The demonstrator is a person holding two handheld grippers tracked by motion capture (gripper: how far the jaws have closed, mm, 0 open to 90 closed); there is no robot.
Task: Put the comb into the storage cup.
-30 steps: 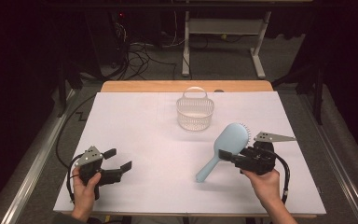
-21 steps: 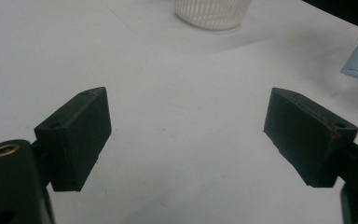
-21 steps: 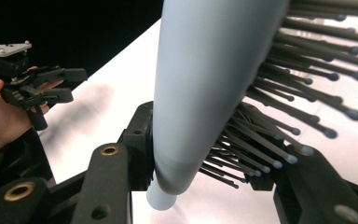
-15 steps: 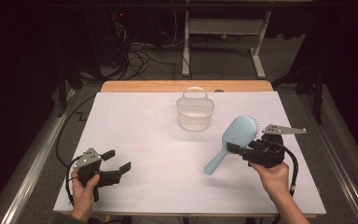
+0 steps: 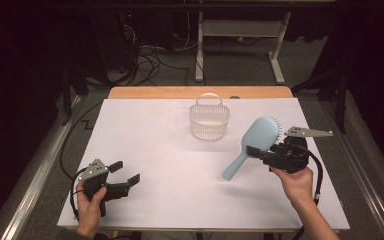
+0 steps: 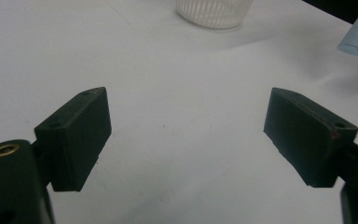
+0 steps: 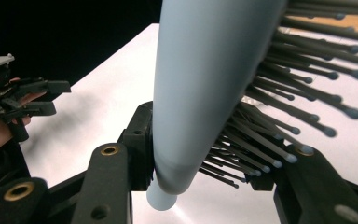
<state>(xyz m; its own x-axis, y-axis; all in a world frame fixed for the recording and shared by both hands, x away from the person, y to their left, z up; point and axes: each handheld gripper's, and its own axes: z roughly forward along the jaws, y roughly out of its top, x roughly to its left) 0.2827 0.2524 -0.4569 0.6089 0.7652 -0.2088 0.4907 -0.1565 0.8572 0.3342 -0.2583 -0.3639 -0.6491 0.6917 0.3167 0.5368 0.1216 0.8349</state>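
A light blue hairbrush [image 5: 257,137] with dark bristles hangs above the right side of the white table [image 5: 170,150]. My right gripper [image 5: 256,154] is shut on it where the head narrows into the handle. The handle slants down to the left. In the right gripper view the hairbrush [image 7: 205,70] is pinched between the jaws of the right gripper [image 7: 200,163], bristles facing right. My left gripper [image 5: 125,172] rests low at the table's front left, open with nothing between its jaws [image 6: 186,130]. A white plastic basket [image 5: 209,120] stands at the middle back.
The basket [image 6: 214,9] and the tip of the brush handle [image 6: 356,39] show far off in the left gripper view. The left gripper [image 7: 58,97] shows at the left of the right gripper view. Cables and a metal desk frame [image 5: 240,45] lie behind the table.
My right gripper has lifted the hairbrush and carried it a little to the right and away from me. The left gripper has stayed put.
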